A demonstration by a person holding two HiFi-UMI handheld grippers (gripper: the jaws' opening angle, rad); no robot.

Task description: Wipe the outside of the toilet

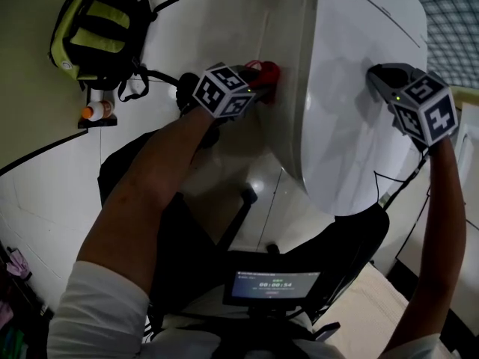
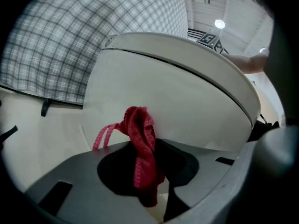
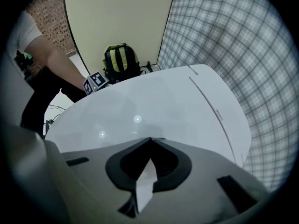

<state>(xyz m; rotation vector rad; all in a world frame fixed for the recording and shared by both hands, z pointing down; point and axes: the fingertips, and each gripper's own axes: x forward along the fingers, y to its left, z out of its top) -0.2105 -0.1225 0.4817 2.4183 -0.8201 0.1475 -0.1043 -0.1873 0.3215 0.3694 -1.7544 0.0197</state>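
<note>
The white glossy ceramic toilet [image 1: 359, 88] stands with its lid down in the middle of the pale tiled floor [image 1: 45, 200], in front of a grey checked wall [image 2: 93, 41]. The left tongs [image 1: 258, 81] are clamped on a crumpled red mesh cloth [image 2: 142, 148], held right at the toilet's side wall below the lid. The right tongs [image 3: 149, 141] are closed with nothing between them, tips down at the lid's top. A black and yellow-green fabric backpack [image 1: 97, 32] lies on the floor well apart.
</note>
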